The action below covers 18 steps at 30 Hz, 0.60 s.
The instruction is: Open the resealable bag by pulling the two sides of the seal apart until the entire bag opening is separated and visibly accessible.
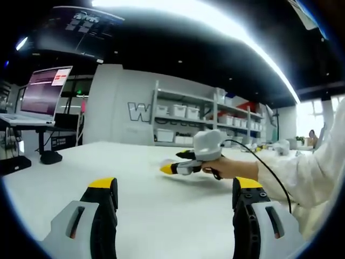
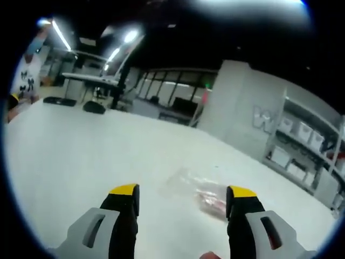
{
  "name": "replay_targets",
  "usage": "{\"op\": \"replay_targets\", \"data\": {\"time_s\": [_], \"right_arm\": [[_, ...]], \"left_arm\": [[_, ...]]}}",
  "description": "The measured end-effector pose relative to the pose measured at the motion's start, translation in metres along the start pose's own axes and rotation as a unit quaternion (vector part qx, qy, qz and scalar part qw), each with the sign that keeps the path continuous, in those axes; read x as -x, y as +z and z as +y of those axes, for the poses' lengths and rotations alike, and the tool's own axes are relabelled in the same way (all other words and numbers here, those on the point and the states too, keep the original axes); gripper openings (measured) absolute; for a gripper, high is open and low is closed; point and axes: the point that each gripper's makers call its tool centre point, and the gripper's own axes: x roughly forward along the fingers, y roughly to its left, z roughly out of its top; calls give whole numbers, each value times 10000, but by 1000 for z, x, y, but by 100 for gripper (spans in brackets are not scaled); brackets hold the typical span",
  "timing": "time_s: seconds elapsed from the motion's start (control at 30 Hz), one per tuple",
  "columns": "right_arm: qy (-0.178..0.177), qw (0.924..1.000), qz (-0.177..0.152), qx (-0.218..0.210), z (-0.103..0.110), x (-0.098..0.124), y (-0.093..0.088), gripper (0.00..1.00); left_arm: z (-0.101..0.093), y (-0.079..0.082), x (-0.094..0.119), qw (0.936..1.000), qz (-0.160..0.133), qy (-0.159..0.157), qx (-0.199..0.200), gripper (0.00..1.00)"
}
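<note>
A clear plastic resealable bag lies flat on the big white table, just ahead of the yellow-tipped right gripper and nearer its right jaw. In the left gripper view, the yellow-tipped left gripper sits low over the table, with the right gripper ahead of it. Grey shelves of white bins stand behind the table, and an open laptop on a stand is at its left edge.

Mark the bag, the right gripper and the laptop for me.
resealable bag (image 2: pixel 200 193), right gripper view, clear film at its middle.
right gripper (image 1: pixel 168 169), left gripper view, its yellow jaw tips.
laptop (image 1: pixel 44 89), left gripper view, lit screen.
</note>
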Motion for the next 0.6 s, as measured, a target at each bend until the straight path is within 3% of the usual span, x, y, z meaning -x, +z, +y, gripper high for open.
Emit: {"op": "replay_targets", "data": {"time_s": [0.6], "right_arm": [[-124, 9997, 14, 230, -5, -15, 1, 59]], "left_arm": [[-2, -2, -2, 10000, 32, -24, 40, 86]]}}
